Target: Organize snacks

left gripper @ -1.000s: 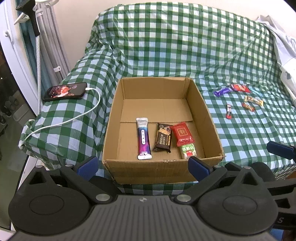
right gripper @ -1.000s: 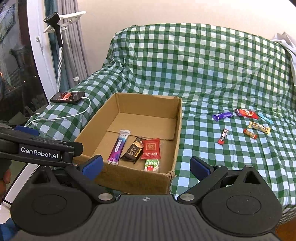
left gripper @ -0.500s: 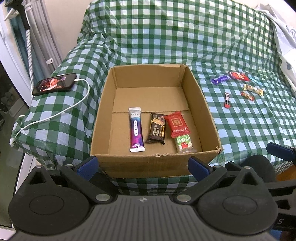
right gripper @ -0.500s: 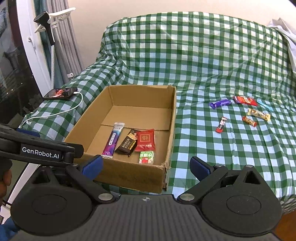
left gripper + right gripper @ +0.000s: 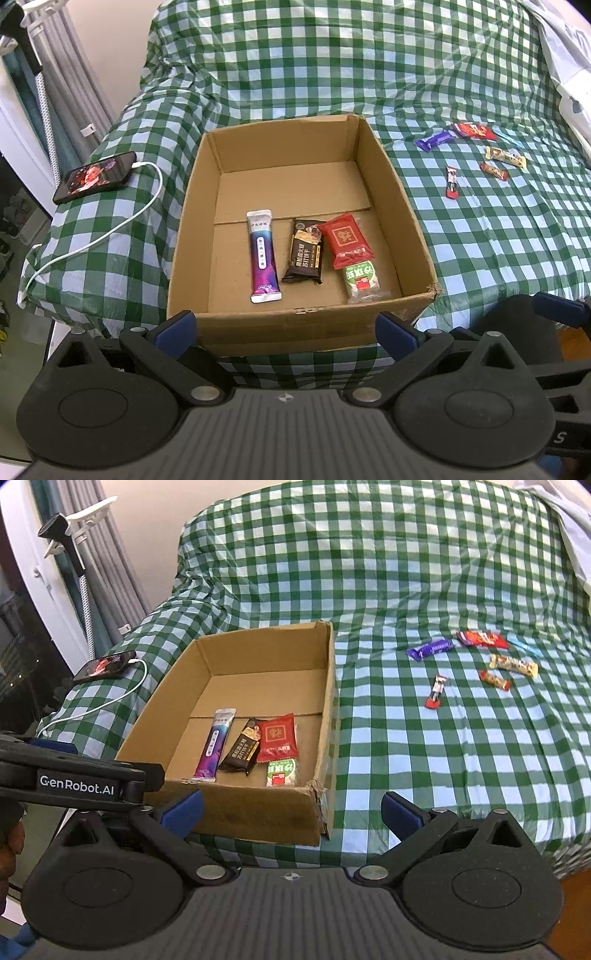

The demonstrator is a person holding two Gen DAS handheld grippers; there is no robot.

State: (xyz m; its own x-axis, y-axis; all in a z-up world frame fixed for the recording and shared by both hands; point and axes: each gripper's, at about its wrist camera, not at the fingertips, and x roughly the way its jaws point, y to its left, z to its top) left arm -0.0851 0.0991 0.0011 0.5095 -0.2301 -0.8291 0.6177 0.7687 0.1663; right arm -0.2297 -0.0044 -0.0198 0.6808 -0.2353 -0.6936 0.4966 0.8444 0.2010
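Observation:
An open cardboard box [image 5: 402, 206] [image 5: 327, 701] sits on a green checked cloth. In it lie a purple stick pack [image 5: 263, 254] [image 5: 214, 744], a dark brown bar [image 5: 304, 251] [image 5: 242, 751], a red packet [image 5: 345, 240] [image 5: 277, 738] and a green packet [image 5: 361, 278] [image 5: 281, 771]. Several loose snacks lie on the cloth to the right, among them a purple bar [image 5: 434, 140] [image 5: 430, 649], a red bar [image 5: 474, 131] [image 5: 482, 638] and a small red-and-white stick [image 5: 451, 181] [image 5: 436, 692]. My left gripper [image 5: 286, 328] and right gripper [image 5: 291, 808] are both open and empty, just short of the box's near wall.
A phone [image 5: 95, 177] [image 5: 105, 665] with a white charging cable [image 5: 110, 232] lies on the cloth left of the box. Curtains and a white stand [image 5: 74, 528] are at the far left. White fabric [image 5: 569, 74] lies at the right edge.
Both grippers have risen and tilted down, so the box interior shows more from above. The right gripper has shifted right. No snack has moved.

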